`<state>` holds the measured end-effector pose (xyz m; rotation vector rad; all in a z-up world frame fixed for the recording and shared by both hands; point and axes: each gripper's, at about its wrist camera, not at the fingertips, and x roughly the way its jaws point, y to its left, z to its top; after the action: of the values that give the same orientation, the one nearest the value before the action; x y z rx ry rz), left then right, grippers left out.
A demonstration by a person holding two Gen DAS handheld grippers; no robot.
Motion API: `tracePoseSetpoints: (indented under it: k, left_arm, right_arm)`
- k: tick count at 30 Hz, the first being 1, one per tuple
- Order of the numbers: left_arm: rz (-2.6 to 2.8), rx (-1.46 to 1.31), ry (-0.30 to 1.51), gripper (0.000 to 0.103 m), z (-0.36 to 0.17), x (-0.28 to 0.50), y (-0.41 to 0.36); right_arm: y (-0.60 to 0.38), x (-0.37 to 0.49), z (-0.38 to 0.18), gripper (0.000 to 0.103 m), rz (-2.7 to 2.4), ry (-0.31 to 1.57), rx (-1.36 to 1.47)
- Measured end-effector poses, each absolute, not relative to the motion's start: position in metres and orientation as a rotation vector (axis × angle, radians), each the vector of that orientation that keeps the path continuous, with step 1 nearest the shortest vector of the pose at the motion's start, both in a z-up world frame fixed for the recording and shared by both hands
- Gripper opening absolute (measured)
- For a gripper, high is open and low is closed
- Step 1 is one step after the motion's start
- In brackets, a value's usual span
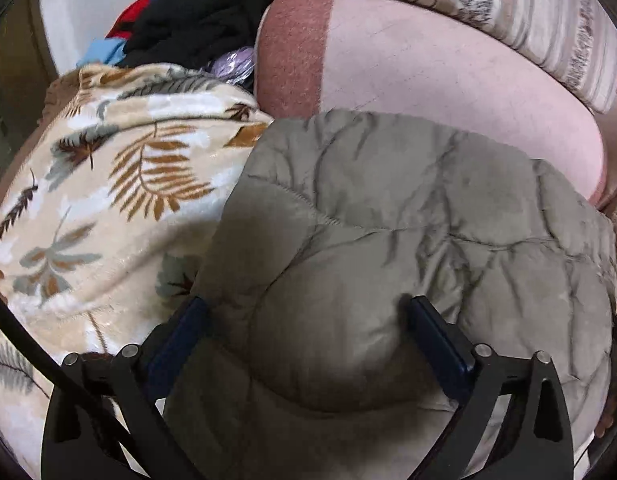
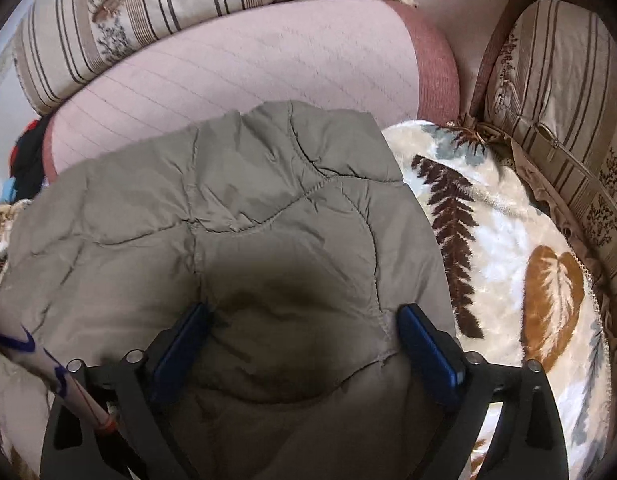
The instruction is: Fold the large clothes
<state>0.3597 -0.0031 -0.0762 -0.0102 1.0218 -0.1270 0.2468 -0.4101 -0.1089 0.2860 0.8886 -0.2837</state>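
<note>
A grey-green quilted jacket (image 1: pixel 388 216) lies folded on a leaf-print blanket (image 1: pixel 108 184), its far edge over a pink mat (image 1: pixel 428 68). My left gripper (image 1: pixel 306 312) is open, its blue-padded fingers (image 1: pixel 432 332) wide apart with a bulge of the jacket between them, near the jacket's left edge. In the right wrist view the jacket (image 2: pixel 228 192) fills the middle. My right gripper (image 2: pixel 304 320) is open too, fingers (image 2: pixel 424 344) spread over the jacket's near right part, fabric between them. Neither is clamped on the cloth.
A pile of black, red and blue clothes (image 1: pixel 188 28) lies at the far left. Striped cushions (image 2: pixel 188 8) line the back, and another (image 2: pixel 556 92) stands at the right. The leaf-print blanket (image 2: pixel 508 248) extends to the right of the jacket.
</note>
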Motion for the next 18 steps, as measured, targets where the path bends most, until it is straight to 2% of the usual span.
tracePoseSetpoints:
  k: [6,12,15,18]
  left_arm:
    - [-0.170,-0.044,0.947,0.099,-0.056,0.325,0.017]
    - [-0.094,-0.081,1.032,0.101,-0.091,0.336,0.034]
    - [-0.092,-0.144,1.025,0.100,-0.074,0.329,0.042]
    - [-0.096,-0.132,0.999,0.100,-0.055,0.310,0.049]
  right_arm:
    - [-0.414,0.201,-0.085,0.095,-0.275,0.814,0.320]
    - [-0.426,0.191,-0.117,0.098,-0.295,0.895,0.334]
    - [-0.444,0.186,-0.116,0.098,-0.288,0.918,0.490]
    - [-0.448,0.169,-0.100,0.097,-0.301,0.888,0.473]
